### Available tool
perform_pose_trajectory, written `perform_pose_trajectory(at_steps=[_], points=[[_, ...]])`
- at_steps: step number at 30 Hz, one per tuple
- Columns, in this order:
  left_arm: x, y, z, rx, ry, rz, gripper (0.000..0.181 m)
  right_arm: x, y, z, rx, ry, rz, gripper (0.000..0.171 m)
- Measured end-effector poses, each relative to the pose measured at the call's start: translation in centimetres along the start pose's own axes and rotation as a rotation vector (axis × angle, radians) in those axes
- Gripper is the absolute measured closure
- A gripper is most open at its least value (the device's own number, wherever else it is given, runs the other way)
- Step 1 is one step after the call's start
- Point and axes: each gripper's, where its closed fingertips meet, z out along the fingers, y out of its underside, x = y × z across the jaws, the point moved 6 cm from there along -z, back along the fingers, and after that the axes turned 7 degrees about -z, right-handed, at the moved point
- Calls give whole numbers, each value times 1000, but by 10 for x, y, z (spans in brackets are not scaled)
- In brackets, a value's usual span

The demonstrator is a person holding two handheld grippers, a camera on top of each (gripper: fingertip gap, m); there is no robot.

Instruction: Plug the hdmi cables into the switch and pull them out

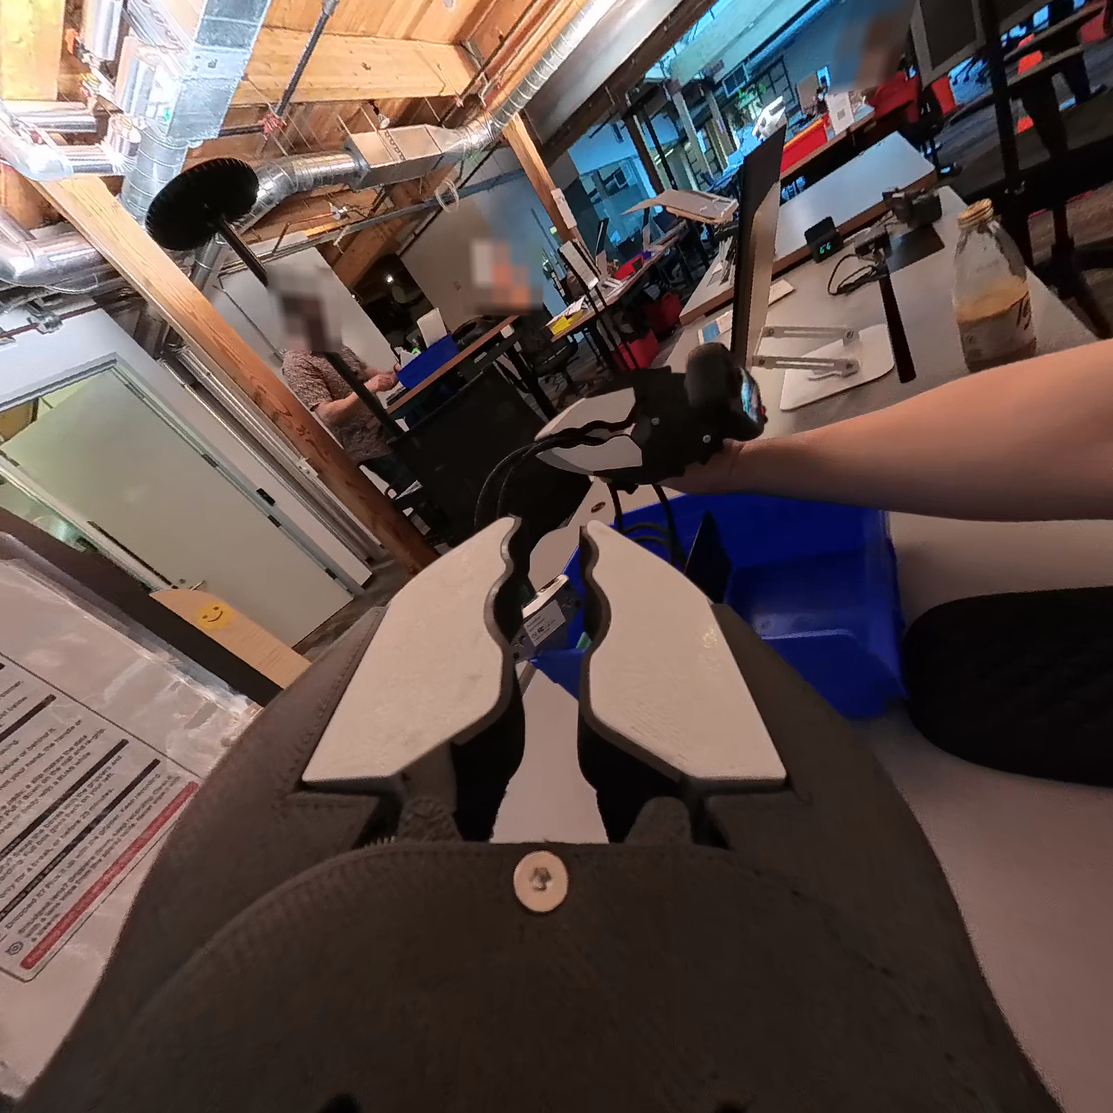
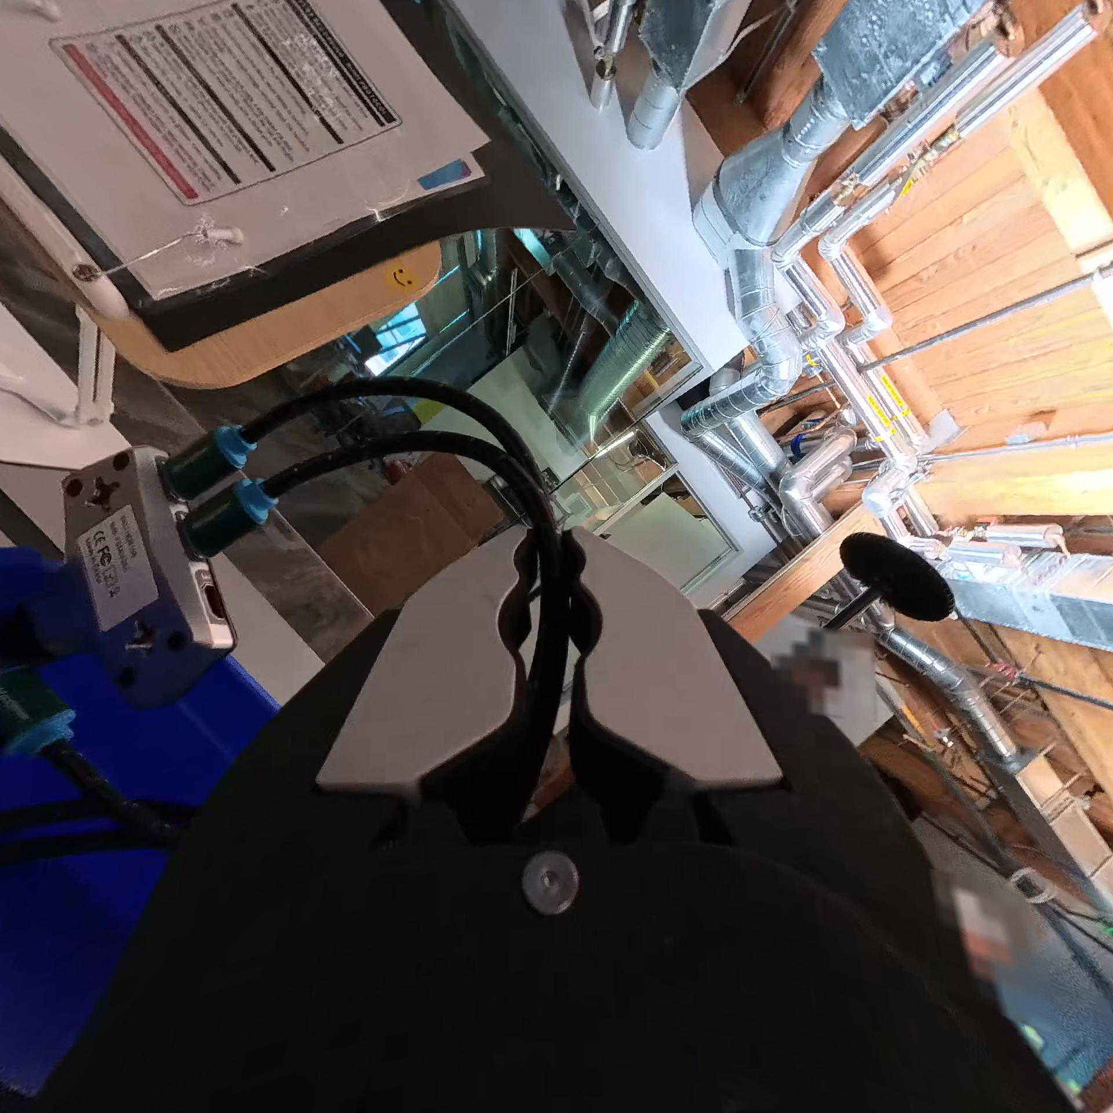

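The small silver HDMI switch [image 2: 144, 566] hangs in the air above a blue bin [image 2: 150, 753]. Two black HDMI cables [image 2: 421, 397] with green plugs and blue collars sit in its side ports. My right gripper [image 2: 551, 542] is shut on both cables a short way from the plugs. A third green plug [image 2: 30, 713] sits at the switch's other end, and its cable drops into the bin. In the left wrist view my left gripper [image 1: 548, 533] is narrowly open and empty. The switch [image 1: 545, 617] shows through its gap, beyond the fingers. The right gripper [image 1: 542, 445] is above and behind it.
The blue bin [image 1: 813, 578] stands on the grey table just ahead. A black rounded pad [image 1: 1018, 680] lies at the right. A glass bottle [image 1: 988, 289] and a monitor on a stand [image 1: 756, 253] are farther back. A laminated sheet [image 1: 72, 813] stands at the left. People sit at distant desks. One gripper's finger ends stand about 30 cm off the other's.
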Motion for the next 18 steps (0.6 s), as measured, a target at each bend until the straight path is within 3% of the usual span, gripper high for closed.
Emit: perform_pose_trajectory(at_steps=[7,11,14,18], points=[[-4,2,3,14,12,-48,167,-5,18,-17,-62,-106,209,164],[-7,2,1,21,21,-82,168,-10,44,-22,-402,-279,392,163],[-7,0,0,29,25,-92,168,-6,46,-37,-494,-433,576,162],[-4,-2,0,24,32,-80,168,-9,57,-60,-720,-626,480,160]])
